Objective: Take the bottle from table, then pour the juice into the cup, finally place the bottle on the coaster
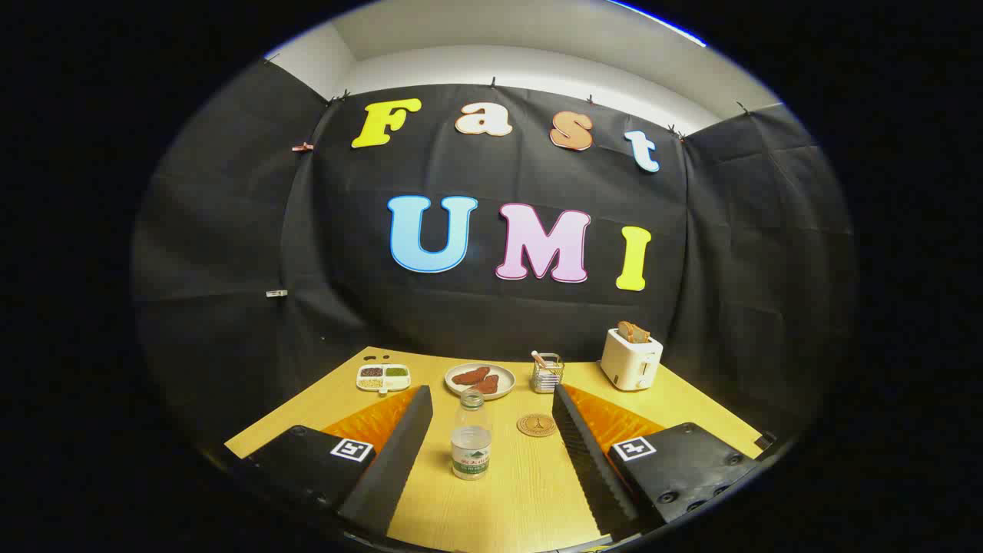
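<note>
tiny tray (pixel 383 377) contents, bottle (pixel 471 435) label unreadable

The bottle (pixel 471 435) stands on the table (pixel 507 491), between the spread-apart fingers of the gripper (pixel 485 399). The coaster (pixel 537 425) lies at its two o'clock. The plate (pixel 480 380) sits behind at twelve, the toaster (pixel 631 359) far at two.

bottle (pixel 471 435) – clear, upright, capped | coaster (pixel 537 425) – round, flat, just beside
</note>
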`<state>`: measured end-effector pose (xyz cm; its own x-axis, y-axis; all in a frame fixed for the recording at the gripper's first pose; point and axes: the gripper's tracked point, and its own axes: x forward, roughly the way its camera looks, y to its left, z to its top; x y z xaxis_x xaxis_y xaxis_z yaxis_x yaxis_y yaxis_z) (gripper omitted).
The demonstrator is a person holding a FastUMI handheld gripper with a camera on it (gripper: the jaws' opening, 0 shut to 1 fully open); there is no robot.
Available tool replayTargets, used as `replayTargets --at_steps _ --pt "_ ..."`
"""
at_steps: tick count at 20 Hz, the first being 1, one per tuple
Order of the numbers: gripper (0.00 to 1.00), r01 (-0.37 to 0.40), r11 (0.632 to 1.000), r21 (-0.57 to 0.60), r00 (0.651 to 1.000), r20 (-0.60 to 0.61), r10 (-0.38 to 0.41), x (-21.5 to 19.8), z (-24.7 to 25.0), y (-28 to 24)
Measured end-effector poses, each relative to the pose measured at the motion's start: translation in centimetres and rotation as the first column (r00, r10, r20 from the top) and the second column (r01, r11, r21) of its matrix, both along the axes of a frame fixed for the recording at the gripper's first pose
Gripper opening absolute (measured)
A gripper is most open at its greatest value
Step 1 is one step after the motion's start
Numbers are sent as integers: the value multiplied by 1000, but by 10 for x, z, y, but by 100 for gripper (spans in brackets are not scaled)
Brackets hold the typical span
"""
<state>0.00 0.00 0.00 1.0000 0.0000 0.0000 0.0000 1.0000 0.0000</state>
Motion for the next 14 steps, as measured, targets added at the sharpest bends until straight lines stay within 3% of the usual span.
replayTargets --at_steps 5,14 --pt "97 -27 999 40 1000 1 27 -3 -9 23" --pt "97 1 999 48 999 -38 0 10 -37 34"
